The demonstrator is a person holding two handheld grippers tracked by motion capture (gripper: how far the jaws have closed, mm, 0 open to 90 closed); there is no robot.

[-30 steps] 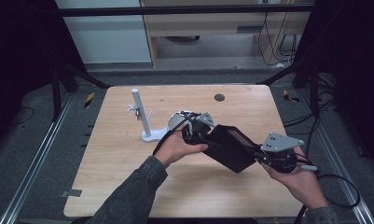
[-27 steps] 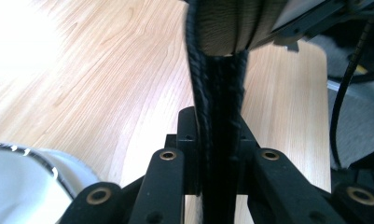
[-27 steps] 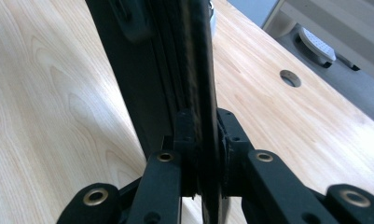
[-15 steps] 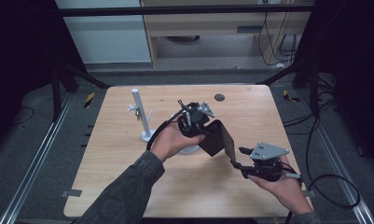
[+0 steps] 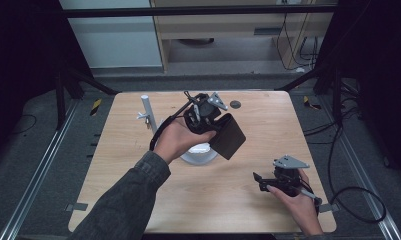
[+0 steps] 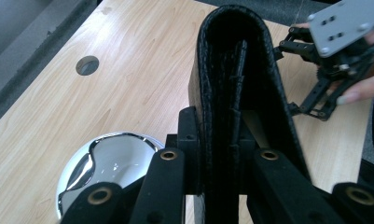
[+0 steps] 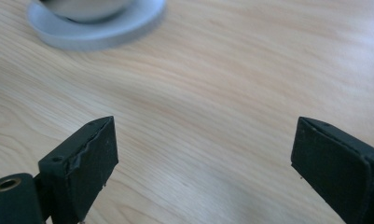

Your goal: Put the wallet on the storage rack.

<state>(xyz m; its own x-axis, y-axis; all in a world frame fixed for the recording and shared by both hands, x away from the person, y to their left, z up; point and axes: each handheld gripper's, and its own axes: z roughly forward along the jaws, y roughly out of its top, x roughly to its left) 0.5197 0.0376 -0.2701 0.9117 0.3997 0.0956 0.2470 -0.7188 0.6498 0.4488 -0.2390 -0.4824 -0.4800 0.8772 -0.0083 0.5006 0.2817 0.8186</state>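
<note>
A black leather wallet (image 5: 229, 136) hangs folded above the table's middle, clamped in my left gripper (image 5: 208, 116). In the left gripper view the wallet (image 6: 236, 88) stands edge-on between the jaws, fold uppermost, with my left gripper (image 6: 222, 144) shut on its lower part. My right gripper (image 5: 260, 181) rests low near the table's front right, held by a hand, and holds nothing. In the right gripper view its fingertips (image 7: 89, 154) stand wide apart over bare wood, my right gripper (image 7: 205, 158) open. The right gripper (image 6: 334, 56) also appears far off in the left gripper view.
A white stand with an upright post (image 5: 148, 112) and round base (image 5: 198, 155) sits left of centre; its shiny dome (image 6: 107, 163) lies below the wallet, and the base (image 7: 96, 21) also appears ahead of the right gripper. A round cable hole (image 5: 235, 104) marks the table's far side.
My right gripper let go of the wallet and drew back toward the front right, jaws now open. The left gripper lifted the wallet up and back, and it folded shut.
</note>
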